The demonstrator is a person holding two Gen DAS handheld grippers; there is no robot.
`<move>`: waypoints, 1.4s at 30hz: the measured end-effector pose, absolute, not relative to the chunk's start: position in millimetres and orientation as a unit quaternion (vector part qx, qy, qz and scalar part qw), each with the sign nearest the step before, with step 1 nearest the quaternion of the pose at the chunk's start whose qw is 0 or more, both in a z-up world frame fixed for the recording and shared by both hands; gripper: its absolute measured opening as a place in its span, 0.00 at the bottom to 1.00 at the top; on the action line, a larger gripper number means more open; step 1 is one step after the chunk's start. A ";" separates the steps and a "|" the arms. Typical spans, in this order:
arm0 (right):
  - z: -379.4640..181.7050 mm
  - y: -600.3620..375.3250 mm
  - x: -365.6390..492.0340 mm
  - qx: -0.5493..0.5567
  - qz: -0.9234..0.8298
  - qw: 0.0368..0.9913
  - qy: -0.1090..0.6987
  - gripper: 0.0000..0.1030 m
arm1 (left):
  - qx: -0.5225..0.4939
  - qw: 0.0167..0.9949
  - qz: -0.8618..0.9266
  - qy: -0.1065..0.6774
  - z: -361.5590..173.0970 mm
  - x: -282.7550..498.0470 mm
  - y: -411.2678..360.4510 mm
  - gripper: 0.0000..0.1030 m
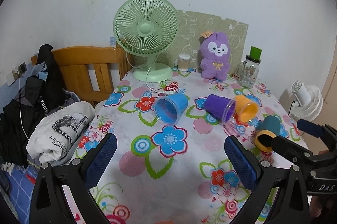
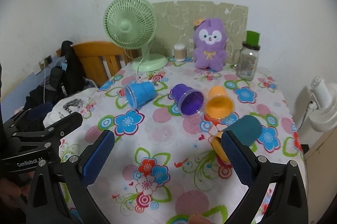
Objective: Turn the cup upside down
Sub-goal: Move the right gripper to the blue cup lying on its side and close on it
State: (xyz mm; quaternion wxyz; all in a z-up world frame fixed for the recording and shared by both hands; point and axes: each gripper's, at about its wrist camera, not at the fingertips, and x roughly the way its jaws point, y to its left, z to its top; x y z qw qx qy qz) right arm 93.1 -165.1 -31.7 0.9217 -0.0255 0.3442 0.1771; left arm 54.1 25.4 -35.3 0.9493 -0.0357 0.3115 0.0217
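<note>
Several cups lie on their sides on the flowered tablecloth (image 1: 168,160): a blue cup (image 1: 170,108) (image 2: 140,95), a purple cup (image 1: 220,108) (image 2: 187,100), an orange cup (image 1: 246,108) (image 2: 219,103) and a teal cup with a yellow rim (image 1: 267,132) (image 2: 242,135). My left gripper (image 1: 170,160) is open and empty, above the cloth in front of the blue cup. My right gripper (image 2: 168,160) is open and empty; its right finger (image 2: 236,158) is just in front of the teal cup's rim. It also shows in the left wrist view (image 1: 292,137).
At the back of the table stand a green fan (image 1: 147,34), a jar of cotton swabs (image 1: 184,63), a purple plush toy (image 1: 214,55) and a glass jar with a green lid (image 1: 250,70). Left of the table are a wooden headboard (image 1: 88,68) and piled clothes (image 1: 56,131). A white fan (image 2: 320,106) is at the right.
</note>
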 end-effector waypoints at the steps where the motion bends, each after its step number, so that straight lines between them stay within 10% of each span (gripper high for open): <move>1: -32.4 -162.4 100.8 -0.034 0.177 0.921 0.346 0.99 | -0.034 0.948 0.022 0.315 -36.7 60.2 26.4 1.00; 42: -124.5 -20.3 328.9 0.071 0.186 0.818 0.540 0.99 | 0.032 0.927 0.070 0.368 -94.2 203.2 95.1 1.00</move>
